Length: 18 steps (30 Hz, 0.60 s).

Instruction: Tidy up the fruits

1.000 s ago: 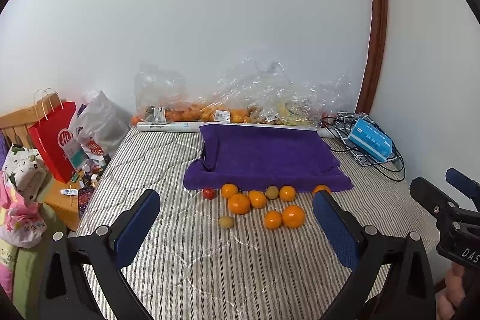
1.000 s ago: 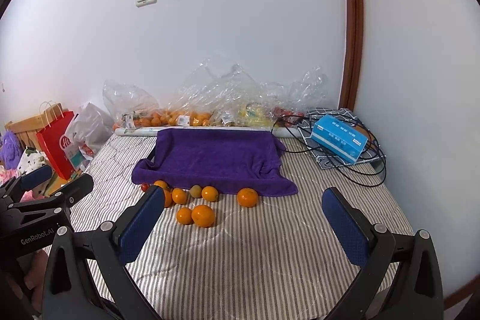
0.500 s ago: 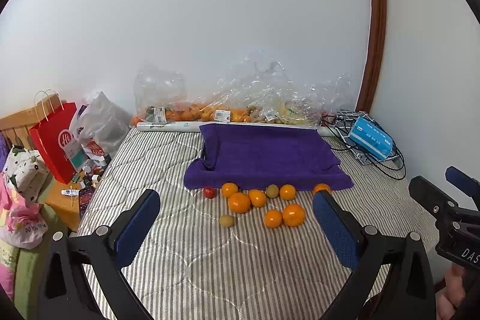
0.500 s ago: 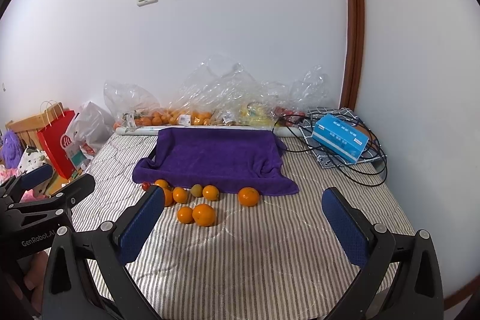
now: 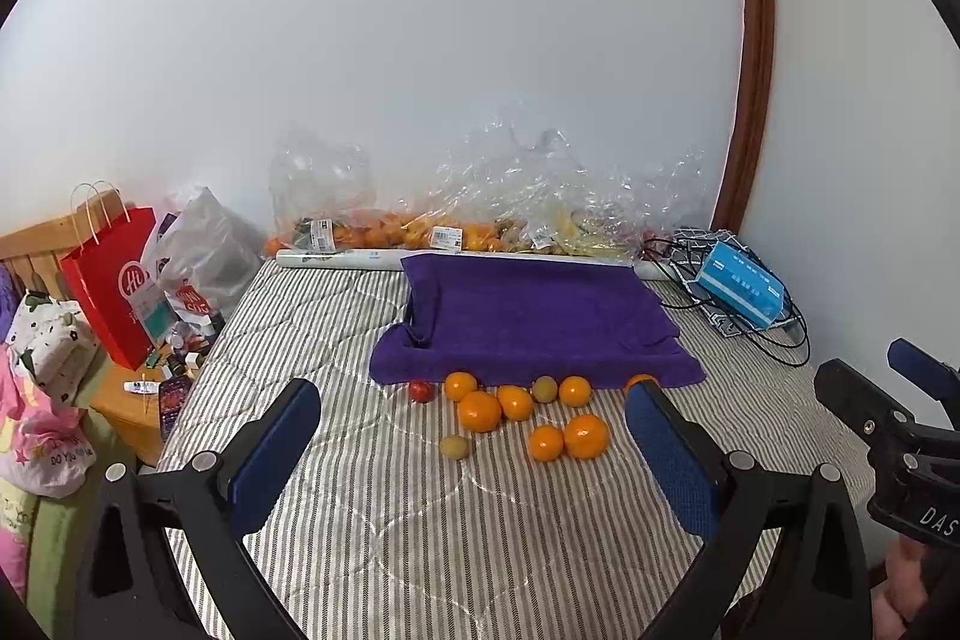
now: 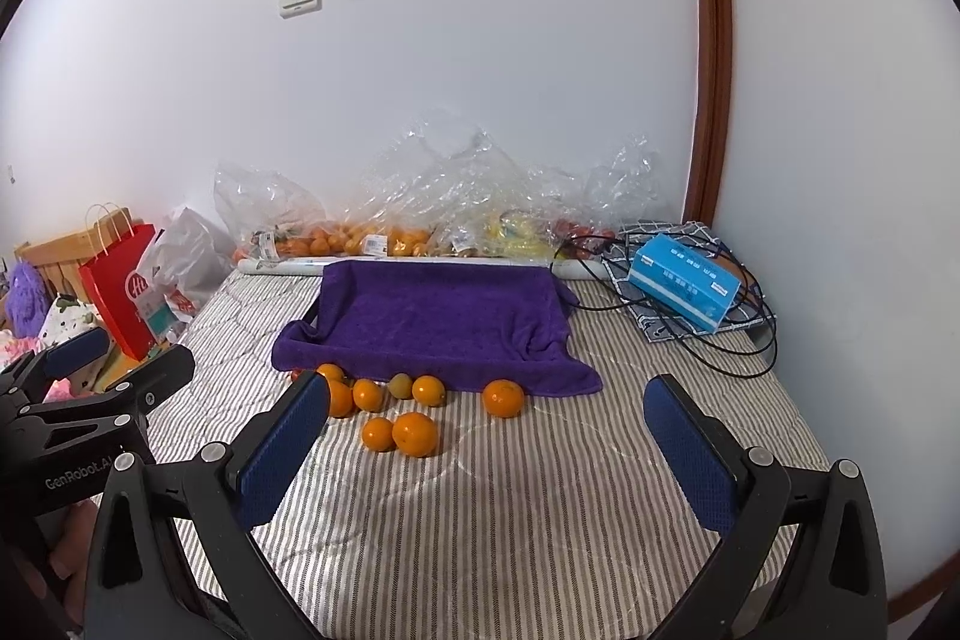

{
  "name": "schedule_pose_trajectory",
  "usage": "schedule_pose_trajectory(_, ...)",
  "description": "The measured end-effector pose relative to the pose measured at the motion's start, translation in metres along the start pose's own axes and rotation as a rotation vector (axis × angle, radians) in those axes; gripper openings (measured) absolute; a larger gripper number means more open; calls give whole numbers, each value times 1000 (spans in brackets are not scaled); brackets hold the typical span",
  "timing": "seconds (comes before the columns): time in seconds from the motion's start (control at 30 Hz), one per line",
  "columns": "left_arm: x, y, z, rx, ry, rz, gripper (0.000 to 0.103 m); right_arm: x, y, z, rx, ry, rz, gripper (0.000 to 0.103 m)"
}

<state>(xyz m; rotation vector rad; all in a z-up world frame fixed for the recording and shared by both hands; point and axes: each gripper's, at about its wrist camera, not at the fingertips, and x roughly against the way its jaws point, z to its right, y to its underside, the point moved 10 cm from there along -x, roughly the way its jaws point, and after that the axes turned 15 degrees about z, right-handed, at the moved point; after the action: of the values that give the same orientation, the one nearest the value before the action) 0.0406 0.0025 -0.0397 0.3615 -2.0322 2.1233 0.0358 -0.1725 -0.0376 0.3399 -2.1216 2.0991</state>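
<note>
Approach step, nothing gripped. Left gripper and right gripper: jaws wide apart, empty. Loose fruits sit on the bed ahead of both jaws, beside purple towel. Next: advance, straddle one orange.

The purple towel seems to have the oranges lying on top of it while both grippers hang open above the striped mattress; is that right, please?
Not quite: the oranges lie on the striped mattress in front of the purple towel, not on it, as the right wrist view shows. The left gripper and right gripper are indeed open.
</note>
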Motion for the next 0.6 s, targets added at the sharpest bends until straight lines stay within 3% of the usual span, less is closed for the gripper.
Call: schedule_pose_trajectory(0.6, -1, -4, 1, -3, 0, 0, 102, 4, 0, -1, -6, -1, 7, 103)
